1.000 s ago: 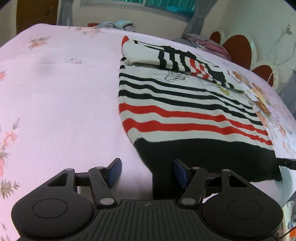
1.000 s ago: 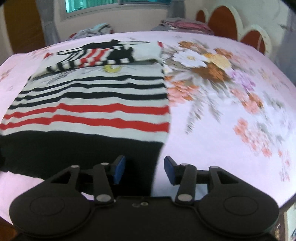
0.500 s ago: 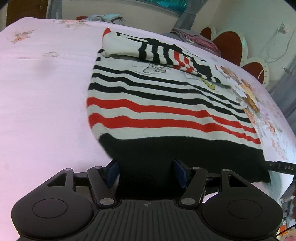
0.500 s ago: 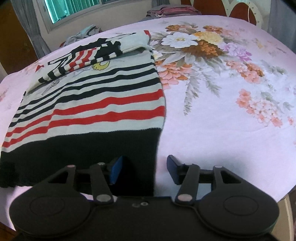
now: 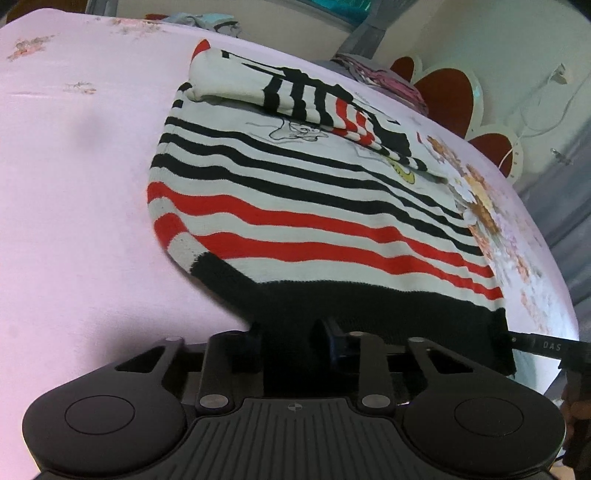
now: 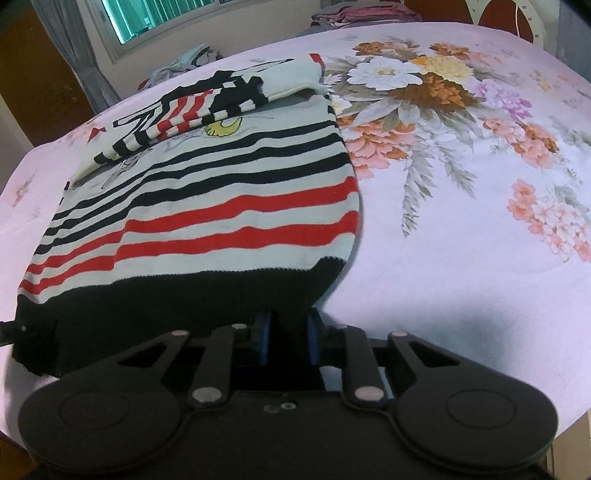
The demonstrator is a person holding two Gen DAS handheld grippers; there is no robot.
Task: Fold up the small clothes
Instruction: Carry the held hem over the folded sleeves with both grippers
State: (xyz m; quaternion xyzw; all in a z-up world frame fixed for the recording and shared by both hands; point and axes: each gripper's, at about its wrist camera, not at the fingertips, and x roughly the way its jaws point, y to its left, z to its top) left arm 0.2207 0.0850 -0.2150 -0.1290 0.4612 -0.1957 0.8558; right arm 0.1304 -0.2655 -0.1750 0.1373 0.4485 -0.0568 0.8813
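Note:
A small striped sweater (image 5: 295, 206), white with black and red stripes and a black hem, lies on the pink floral bed sheet (image 5: 74, 184); it also shows in the right wrist view (image 6: 221, 206). Its sleeves are folded across the chest at the far end. My left gripper (image 5: 291, 343) is shut on the hem's left corner, lifted off the sheet. My right gripper (image 6: 288, 339) is shut on the hem's right corner, also lifted. The right gripper's fingertip (image 5: 535, 345) shows at the hem's far corner in the left wrist view.
Folded clothes (image 6: 362, 14) are stacked at the bed's far side near the red scalloped headboard (image 5: 443, 96). Another clothing pile (image 6: 188, 59) lies by the window. The sheet (image 6: 461, 184) carries a large flower print right of the sweater.
Both grippers moved onto the black hem, closed on its two corners and raised them off the sheet, curling the sweater's lower edges upward.

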